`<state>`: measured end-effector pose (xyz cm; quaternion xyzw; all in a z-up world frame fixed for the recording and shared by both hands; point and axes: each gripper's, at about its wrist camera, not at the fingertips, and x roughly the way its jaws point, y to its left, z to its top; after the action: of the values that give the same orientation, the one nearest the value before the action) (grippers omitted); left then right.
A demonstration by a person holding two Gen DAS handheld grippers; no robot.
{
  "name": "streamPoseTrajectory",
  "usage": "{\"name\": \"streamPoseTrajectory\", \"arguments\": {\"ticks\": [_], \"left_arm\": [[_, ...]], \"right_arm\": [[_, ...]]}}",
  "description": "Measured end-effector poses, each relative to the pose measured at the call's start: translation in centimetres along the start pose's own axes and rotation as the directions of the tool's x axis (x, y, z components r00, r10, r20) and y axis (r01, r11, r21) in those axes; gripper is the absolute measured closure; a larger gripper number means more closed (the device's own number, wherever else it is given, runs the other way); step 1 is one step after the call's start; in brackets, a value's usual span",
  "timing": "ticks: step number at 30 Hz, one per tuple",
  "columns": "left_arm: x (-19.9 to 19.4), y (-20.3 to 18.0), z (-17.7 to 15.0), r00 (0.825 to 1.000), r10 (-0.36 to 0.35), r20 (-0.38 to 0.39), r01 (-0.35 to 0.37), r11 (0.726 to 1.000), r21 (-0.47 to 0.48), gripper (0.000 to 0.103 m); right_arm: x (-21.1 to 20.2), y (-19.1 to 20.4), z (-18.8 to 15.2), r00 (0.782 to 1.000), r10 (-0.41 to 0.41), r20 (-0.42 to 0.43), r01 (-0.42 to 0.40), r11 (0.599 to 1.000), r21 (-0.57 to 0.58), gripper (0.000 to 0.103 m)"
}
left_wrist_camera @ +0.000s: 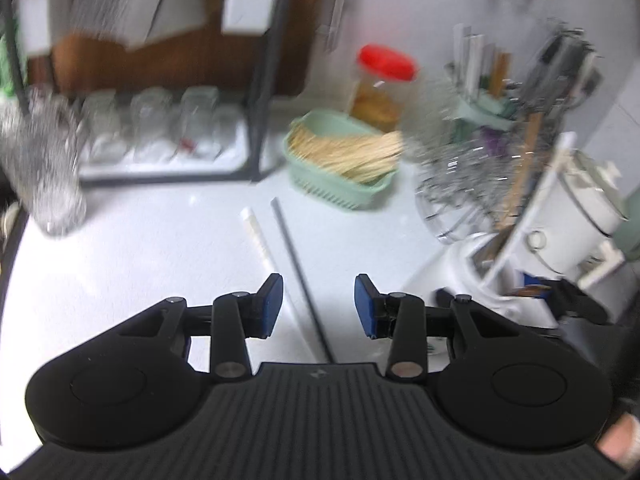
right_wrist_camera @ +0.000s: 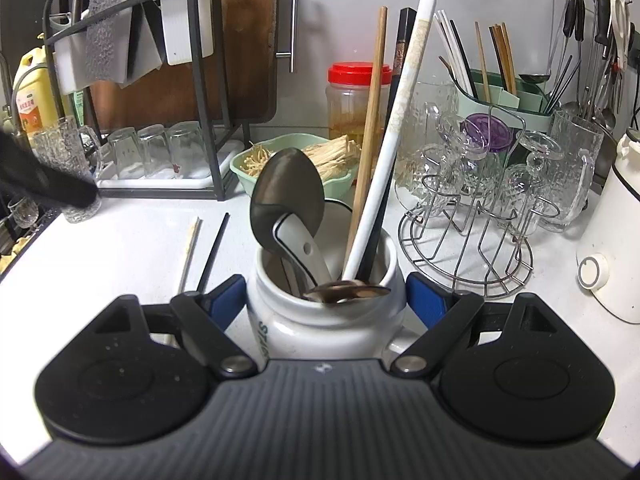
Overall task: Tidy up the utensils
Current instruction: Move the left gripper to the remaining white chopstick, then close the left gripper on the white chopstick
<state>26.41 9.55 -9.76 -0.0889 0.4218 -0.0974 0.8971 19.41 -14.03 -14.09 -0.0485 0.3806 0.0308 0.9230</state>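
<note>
A white chopstick (left_wrist_camera: 262, 246) and a black chopstick (left_wrist_camera: 298, 272) lie side by side on the white counter. My left gripper (left_wrist_camera: 319, 306) is open just above them, the black one between its blue pads. My right gripper (right_wrist_camera: 325, 304) is shut on a white ceramic mug (right_wrist_camera: 320, 322) that stands on the counter. The mug holds a metal spoon (right_wrist_camera: 288, 196), a white spoon, a brown spoon and three upright chopsticks: wooden (right_wrist_camera: 370, 128), black, white (right_wrist_camera: 394, 136). The two loose chopsticks also show in the right wrist view, white (right_wrist_camera: 190, 250) and black (right_wrist_camera: 214, 252). The mug is partly visible in the left wrist view (left_wrist_camera: 460, 268).
A green basket of mushrooms (right_wrist_camera: 304, 156), a red-lidded jar (right_wrist_camera: 356, 96), a wire rack of glasses (right_wrist_camera: 480, 208), a green chopstick holder (right_wrist_camera: 504, 96), a white appliance (right_wrist_camera: 616, 240) and a dish rack with upturned glasses (right_wrist_camera: 160, 152) stand around. A glass mug (left_wrist_camera: 44, 168) is at left.
</note>
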Motion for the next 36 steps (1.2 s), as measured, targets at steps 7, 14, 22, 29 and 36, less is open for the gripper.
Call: {"name": "streamPoseTrajectory", "arguments": {"ticks": [7, 14, 22, 29, 36], "left_arm": [[4.7, 2.6, -2.1, 0.998, 0.005, -0.065, -0.013, 0.993, -0.117, 0.060], [9.0, 4.4, -0.2, 0.997, 0.058, -0.049, -0.067, 0.976, -0.208, 0.060], [13.4, 4.5, 3.0, 0.986, 0.123, -0.110, -0.146, 0.959, -0.244, 0.066], [16.5, 3.6, 5.4, 0.954, 0.217, -0.206, -0.253, 0.953, -0.168, 0.077], [18.6, 2.7, 7.7, 0.913, 0.284, -0.294, -0.312, 0.948, -0.054, 0.078]], "right_arm": [[0.0, 0.1, -0.1, 1.000, 0.001, 0.004, -0.001, 1.000, -0.011, 0.014], [0.0, 0.0, 0.1, 1.000, 0.013, -0.012, -0.013, 1.000, -0.026, 0.014], [0.3, -0.5, 0.8, 0.996, 0.050, -0.068, -0.054, 0.997, -0.054, 0.014], [0.3, -0.9, 1.1, 0.991, 0.086, -0.101, -0.096, 0.991, -0.094, 0.014], [0.6, -1.3, 1.7, 0.983, 0.116, -0.143, -0.133, 0.984, -0.119, 0.014]]}}
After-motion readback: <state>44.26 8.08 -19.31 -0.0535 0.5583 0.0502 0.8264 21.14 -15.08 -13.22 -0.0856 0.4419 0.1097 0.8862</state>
